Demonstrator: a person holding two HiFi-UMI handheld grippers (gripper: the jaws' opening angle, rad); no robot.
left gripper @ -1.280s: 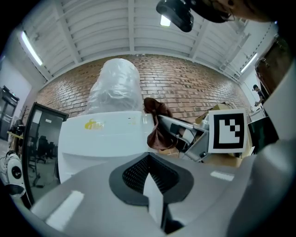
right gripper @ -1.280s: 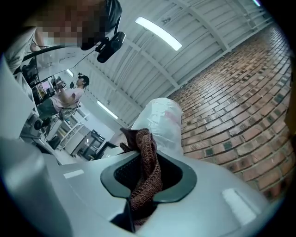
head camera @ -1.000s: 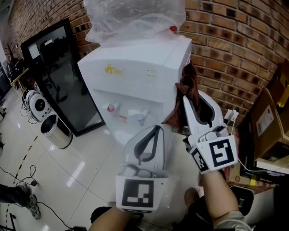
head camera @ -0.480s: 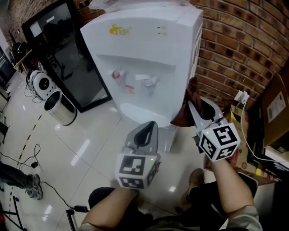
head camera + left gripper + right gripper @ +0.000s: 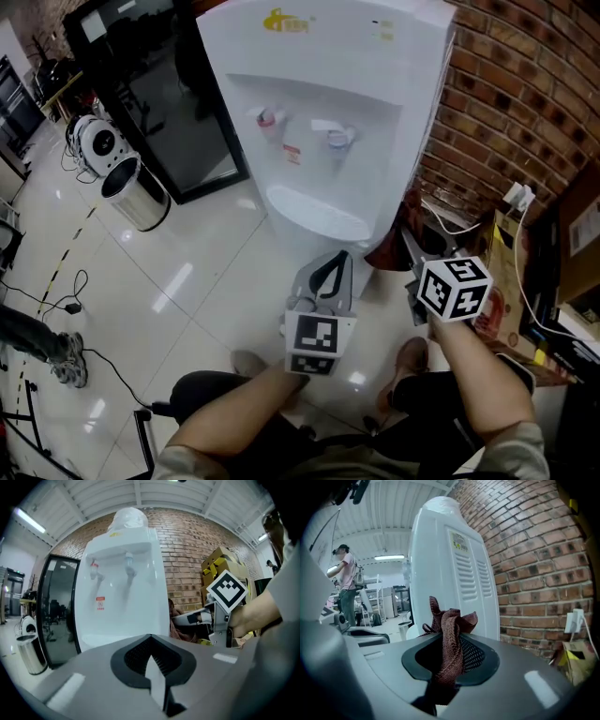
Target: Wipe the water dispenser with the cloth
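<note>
The white water dispenser [image 5: 328, 103] stands against a brick wall, with two taps over a drip tray; it also fills the left gripper view [image 5: 122, 592] and the right gripper view [image 5: 450, 573]. A reddish-brown cloth [image 5: 392, 251] is pinched in my right gripper [image 5: 410, 246], low beside the dispenser's vented right side. In the right gripper view the cloth [image 5: 450, 639] bunches up out of the shut jaws. My left gripper [image 5: 336, 265] is shut with nothing in it, below the drip tray, jaws pointing at the dispenser's front [image 5: 150, 641].
A steel bin [image 5: 136, 192] and a black glass-door cabinet [image 5: 178, 103] stand to the left. The brick wall [image 5: 525, 103] lies to the right, with a wall plug and cables [image 5: 516, 199] and cardboard boxes [image 5: 577, 253]. A person [image 5: 347, 583] stands far off.
Both grippers have dropped down the dispenser. The right one carried the cloth from the upper right side to the lower right side; the left sank below the drip tray.
</note>
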